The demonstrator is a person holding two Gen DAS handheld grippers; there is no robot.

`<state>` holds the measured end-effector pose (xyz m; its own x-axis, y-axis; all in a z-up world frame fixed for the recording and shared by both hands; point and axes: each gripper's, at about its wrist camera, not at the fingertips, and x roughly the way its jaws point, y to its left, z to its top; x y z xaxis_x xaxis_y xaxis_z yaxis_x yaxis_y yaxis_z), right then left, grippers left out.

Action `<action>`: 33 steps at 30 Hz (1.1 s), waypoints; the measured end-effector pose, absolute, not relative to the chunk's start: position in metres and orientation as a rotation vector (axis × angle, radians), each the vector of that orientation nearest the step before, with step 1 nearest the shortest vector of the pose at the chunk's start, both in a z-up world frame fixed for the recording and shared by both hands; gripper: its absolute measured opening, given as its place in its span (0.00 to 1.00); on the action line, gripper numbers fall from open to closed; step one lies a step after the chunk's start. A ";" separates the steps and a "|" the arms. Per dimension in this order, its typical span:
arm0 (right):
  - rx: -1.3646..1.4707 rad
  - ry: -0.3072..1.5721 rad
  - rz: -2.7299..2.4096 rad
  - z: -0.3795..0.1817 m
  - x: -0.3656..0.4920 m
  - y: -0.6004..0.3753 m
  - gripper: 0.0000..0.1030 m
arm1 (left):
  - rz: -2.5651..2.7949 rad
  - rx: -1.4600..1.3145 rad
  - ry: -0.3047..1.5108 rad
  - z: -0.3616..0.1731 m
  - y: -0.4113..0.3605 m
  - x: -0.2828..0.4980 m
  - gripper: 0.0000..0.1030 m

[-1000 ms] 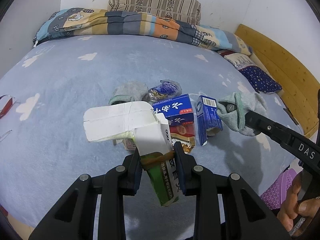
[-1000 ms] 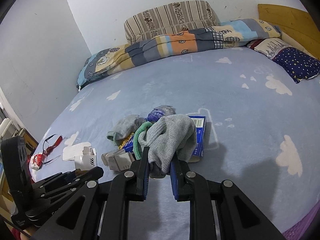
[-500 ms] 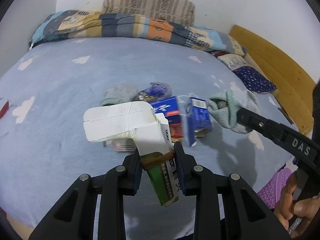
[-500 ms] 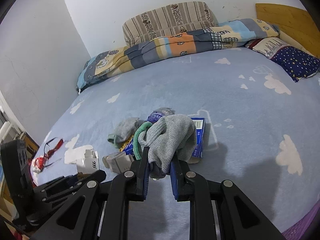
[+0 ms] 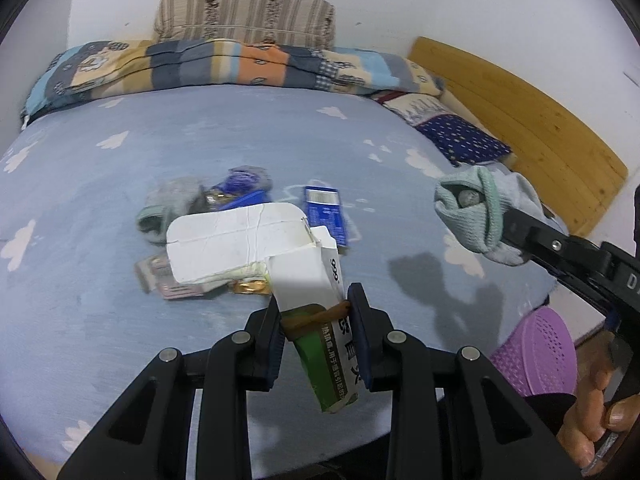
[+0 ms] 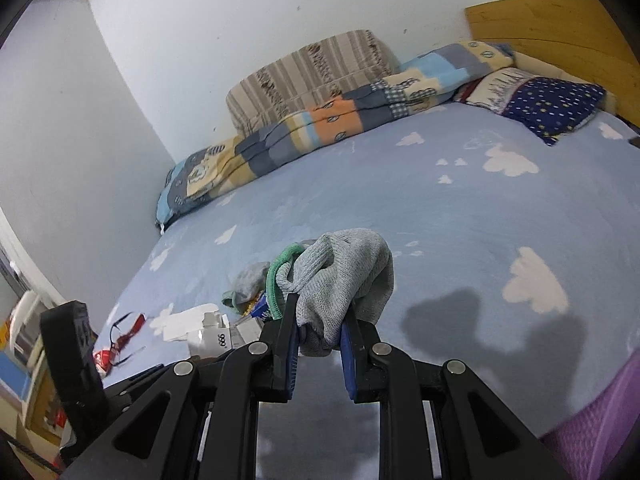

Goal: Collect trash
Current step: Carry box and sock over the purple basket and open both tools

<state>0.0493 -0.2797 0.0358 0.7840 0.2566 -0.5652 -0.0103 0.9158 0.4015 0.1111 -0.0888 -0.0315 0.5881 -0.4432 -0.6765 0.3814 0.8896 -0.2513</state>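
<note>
Left claw [image 5: 314, 312] is pinching a white-green box [image 5: 304, 276], flap hanging open at 11 o'clock. Right claw [image 6: 319, 332] is pinching a grey sock [image 6: 344, 276]. Both are hovering over the bed [image 5: 240, 152]; remaining trash pile [image 5: 240, 196] is lying mid-bed at 12 o'clock.

Both wrist cameras look forward and down, close over the bed [image 5: 120, 320]; both share its quilt [image 6: 320, 128], somewhat blurred.

Left gripper [image 5: 316, 312] jaws clamped, angled down; right gripper [image 6: 319, 330] jaws pressed together, also angled down, a hand [image 5: 592, 420] gripping its handle.
</note>
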 end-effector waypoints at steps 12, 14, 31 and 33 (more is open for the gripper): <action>0.474 0.585 -0.017 0.059 -0.053 -0.372 0.18 | -0.665 -0.062 0.820 -0.003 -0.141 0.076 0.28; 0.492 0.571 -0.077 0.061 -0.074 -0.394 0.18 | -0.714 -0.044 0.827 0.003 -0.161 0.067 0.28; 0.693 0.592 -0.455 0.016 -0.202 -0.546 0.20 | -1.196 0.217 0.944 0.018 -0.398 -0.042 0.28; 0.707 0.591 -0.470 0.012 -0.205 -0.553 0.20 | -1.208 0.241 0.965 0.013 -0.422 -0.048 0.32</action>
